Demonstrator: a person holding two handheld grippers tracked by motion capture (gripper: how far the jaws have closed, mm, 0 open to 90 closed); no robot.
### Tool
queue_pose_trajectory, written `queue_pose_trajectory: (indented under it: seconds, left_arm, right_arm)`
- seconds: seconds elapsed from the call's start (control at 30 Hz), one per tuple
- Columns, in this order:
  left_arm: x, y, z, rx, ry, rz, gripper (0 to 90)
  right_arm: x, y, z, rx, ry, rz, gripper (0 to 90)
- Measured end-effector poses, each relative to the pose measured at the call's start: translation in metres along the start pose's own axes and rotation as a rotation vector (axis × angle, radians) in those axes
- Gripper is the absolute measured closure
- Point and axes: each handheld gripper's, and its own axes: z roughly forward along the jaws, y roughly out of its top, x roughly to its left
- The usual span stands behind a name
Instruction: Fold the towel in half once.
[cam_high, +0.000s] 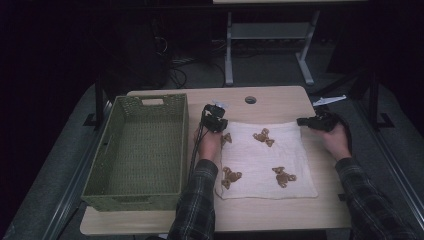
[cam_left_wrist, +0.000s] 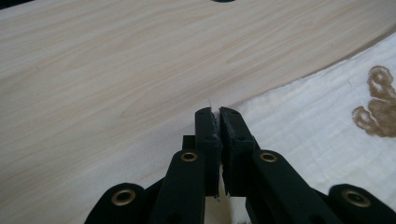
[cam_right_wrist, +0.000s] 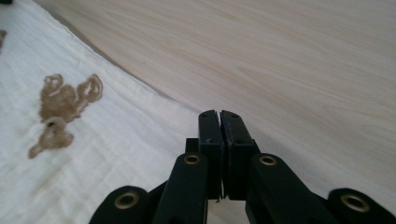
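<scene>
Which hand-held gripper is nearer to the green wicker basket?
Left. The left hand-held gripper sits at the cloth's far left corner, just beside the green wicker basket; the right hand-held gripper is at the far right corner, across the cloth.

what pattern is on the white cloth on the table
Brown teddy-bear figures on the white cloth, four showing; clearest in the high view.

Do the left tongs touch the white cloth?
Touching. In the left gripper view, the left tongs are shut on the far edge of the white cloth.
</scene>
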Motion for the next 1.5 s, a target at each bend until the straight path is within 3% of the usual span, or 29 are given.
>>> queue_pose_trajectory:
  seconds: [0.33, 0.67, 0.87, 1.03, 1.5]
  left_arm:
    - [-0.010, -0.008, -0.024, -0.032, -0.004, 0.012, 86.3]
    - [-0.024, -0.017, -0.050, -0.044, -0.010, 0.016, 86.3]
    - [-0.034, -0.024, -0.067, -0.045, -0.013, 0.042, 86.3]
    - [-0.041, -0.031, -0.078, -0.038, -0.008, 0.076, 86.3]
    - [-0.059, -0.053, -0.105, -0.056, -0.014, 0.104, 86.3]
  right_arm:
    - [0.011, -0.010, -0.026, -0.053, 0.027, -0.031, 88.2]
    - [0.031, -0.027, -0.047, -0.077, 0.034, -0.067, 88.3]
    - [0.043, -0.038, -0.062, -0.107, 0.042, -0.085, 88.3]
    - [0.053, -0.045, -0.071, -0.093, 0.050, -0.094, 88.2]
    - [0.077, -0.068, -0.095, -0.088, 0.074, -0.130, 88.2]
